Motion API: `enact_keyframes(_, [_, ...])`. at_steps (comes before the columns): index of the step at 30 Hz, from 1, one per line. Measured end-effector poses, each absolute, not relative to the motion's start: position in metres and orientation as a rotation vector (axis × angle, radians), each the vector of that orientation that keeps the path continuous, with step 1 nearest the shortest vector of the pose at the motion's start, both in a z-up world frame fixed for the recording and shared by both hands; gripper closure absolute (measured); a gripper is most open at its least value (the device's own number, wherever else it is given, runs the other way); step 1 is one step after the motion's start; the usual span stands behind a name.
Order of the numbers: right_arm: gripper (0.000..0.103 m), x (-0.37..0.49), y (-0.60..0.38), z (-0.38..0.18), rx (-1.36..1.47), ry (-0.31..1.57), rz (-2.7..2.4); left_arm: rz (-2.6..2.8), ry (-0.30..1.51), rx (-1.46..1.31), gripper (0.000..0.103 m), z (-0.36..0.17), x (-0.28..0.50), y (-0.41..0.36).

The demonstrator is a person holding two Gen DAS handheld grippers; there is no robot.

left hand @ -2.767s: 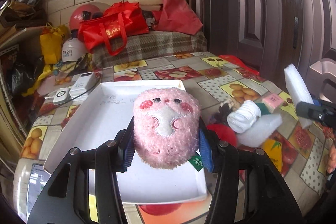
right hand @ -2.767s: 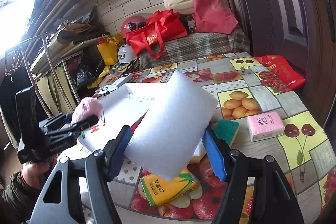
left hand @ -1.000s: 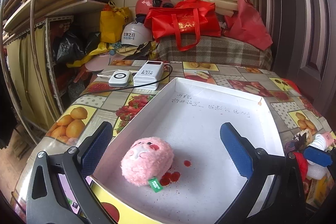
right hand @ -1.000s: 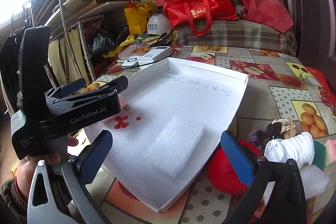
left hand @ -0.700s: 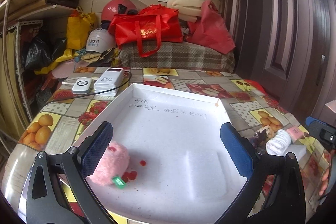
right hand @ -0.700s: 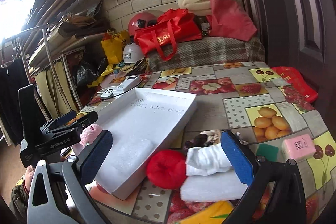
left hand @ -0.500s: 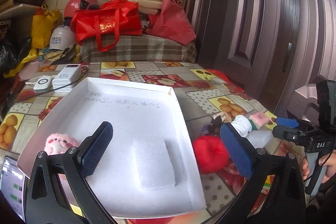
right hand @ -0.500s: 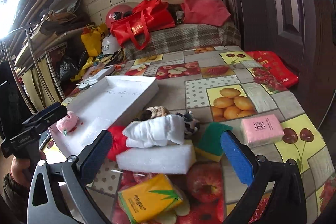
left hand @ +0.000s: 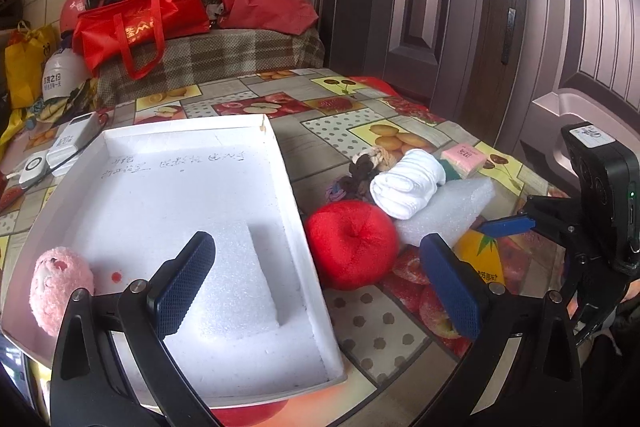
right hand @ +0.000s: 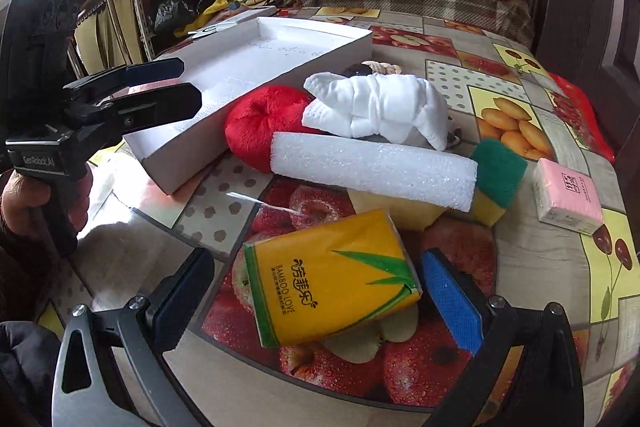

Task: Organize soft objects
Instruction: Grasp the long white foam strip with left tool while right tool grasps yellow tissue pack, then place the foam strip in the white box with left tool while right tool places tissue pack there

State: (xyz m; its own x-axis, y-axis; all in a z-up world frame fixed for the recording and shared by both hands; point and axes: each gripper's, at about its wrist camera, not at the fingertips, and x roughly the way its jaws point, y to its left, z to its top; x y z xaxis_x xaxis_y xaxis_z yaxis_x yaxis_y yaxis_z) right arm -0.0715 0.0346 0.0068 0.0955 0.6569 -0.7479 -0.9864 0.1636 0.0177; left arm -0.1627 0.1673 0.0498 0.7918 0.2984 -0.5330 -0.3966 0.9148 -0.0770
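Observation:
A white tray (left hand: 282,167) holds a pink plush (left hand: 60,287) in its near left corner and a white foam block (left hand: 236,279). Right of the tray lie a red plush apple (left hand: 352,243), a rolled white towel (left hand: 408,183) and a white foam slab (left hand: 444,211). My left gripper (left hand: 316,251) hangs open over the tray's right edge, holding nothing. My right gripper (right hand: 316,267) is open low over the table, its fingers flanking a yellow tissue pack (right hand: 332,275). Behind that pack sit the foam slab (right hand: 372,167), the towel (right hand: 380,107) and the red plush apple (right hand: 260,119).
A green and yellow sponge (right hand: 496,175) and a pink tissue pack (right hand: 568,195) lie to the right. Dark hair ties (left hand: 360,167) sit behind the towel. A power bank (left hand: 74,141) lies left of the tray. Red bags (left hand: 140,23) are piled behind the table. A hand (right hand: 24,195) holds the left gripper (right hand: 190,85).
Both grippers let go earlier: the pink plush and the foam block now lie in the tray. My left gripper swung right to the tray's right edge. My right gripper dropped to the yellow tissue pack.

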Motion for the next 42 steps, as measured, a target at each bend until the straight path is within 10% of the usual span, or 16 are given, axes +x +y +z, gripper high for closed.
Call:
enact_keyframes(3, [0.026, -0.064, 0.027, 0.005, -0.569, 0.743, 1.341, 0.334, 0.563, -0.128, 0.0, 0.052, -0.15, 0.146])
enact_keyframes(9, [0.027, -0.048, -0.004, 0.007, -0.545, 0.727, 1.306, 0.255, 0.622, -0.008, 0.002, 0.051, -0.122, 0.109])
enact_keyframes(20, [0.027, 0.007, -0.044, 0.01, -0.362, 0.783, 1.196, 0.35, 0.754, 0.247, 0.075, 0.024, -0.062, 0.079])
enact_keyframes(42, [0.027, 0.006, -0.061, 0.044, -0.156, 0.681, 1.193, 0.364, 0.408, -0.022, 0.076, 0.071, -0.118, 0.107])
